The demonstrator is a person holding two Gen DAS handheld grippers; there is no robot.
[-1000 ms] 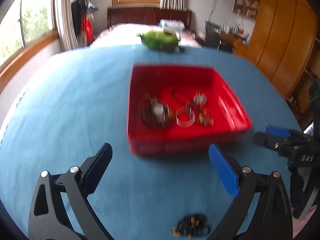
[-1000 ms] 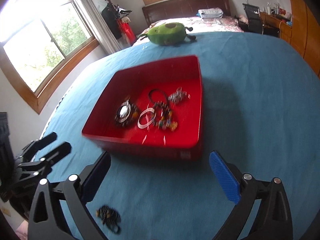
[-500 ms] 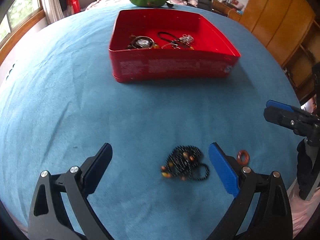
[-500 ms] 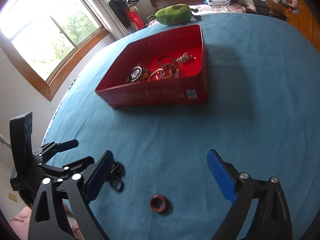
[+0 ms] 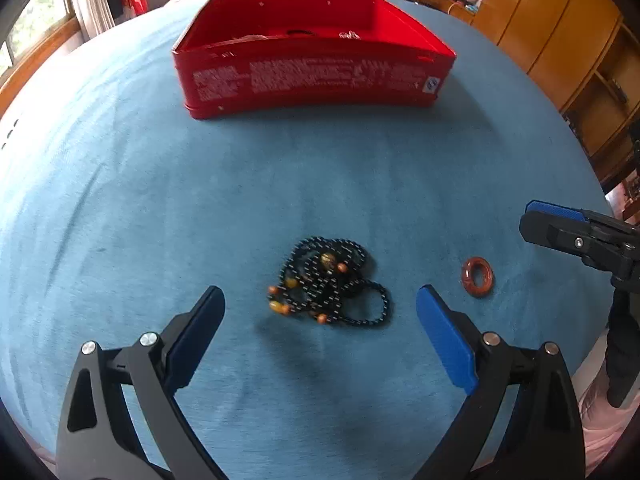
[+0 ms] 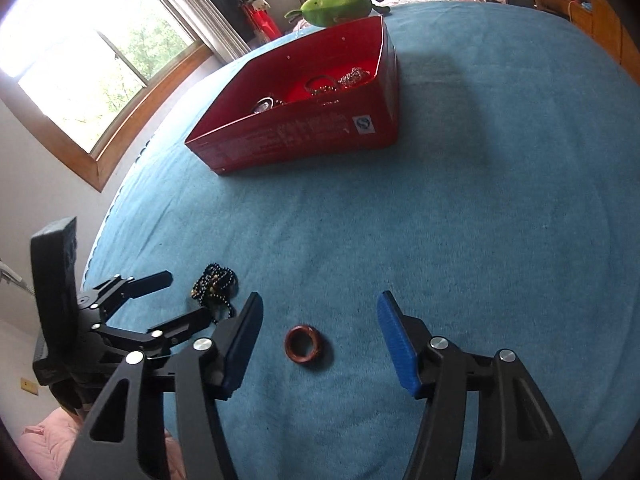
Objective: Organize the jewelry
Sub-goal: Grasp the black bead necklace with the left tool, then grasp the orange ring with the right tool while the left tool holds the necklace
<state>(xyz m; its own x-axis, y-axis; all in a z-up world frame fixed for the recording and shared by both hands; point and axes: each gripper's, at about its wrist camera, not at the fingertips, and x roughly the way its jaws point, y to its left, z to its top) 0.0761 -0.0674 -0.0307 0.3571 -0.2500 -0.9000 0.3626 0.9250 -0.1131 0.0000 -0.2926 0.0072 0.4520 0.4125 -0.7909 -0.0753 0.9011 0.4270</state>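
A black beaded necklace (image 5: 326, 286) with orange beads lies bunched on the blue cloth, between the open fingers of my left gripper (image 5: 320, 312). It also shows in the right wrist view (image 6: 214, 284). A red-brown ring (image 6: 303, 344) lies flat between the open fingers of my right gripper (image 6: 318, 328); it also shows in the left wrist view (image 5: 477, 276). The red tray (image 5: 312, 76) sits further back and holds several jewelry pieces (image 6: 320, 84). Both grippers are low over the cloth and empty.
A green plush toy (image 6: 340, 0) lies beyond the tray (image 6: 300, 128). The blue cloth (image 5: 120, 200) covers the table. A window and wall are to the left, wooden cabinets (image 5: 560, 32) to the right. My left gripper (image 6: 156, 300) shows beside the right one.
Both grippers have pulled back from the tray and dropped toward the cloth. The necklace now sits between the left fingers, the ring between the right fingers.
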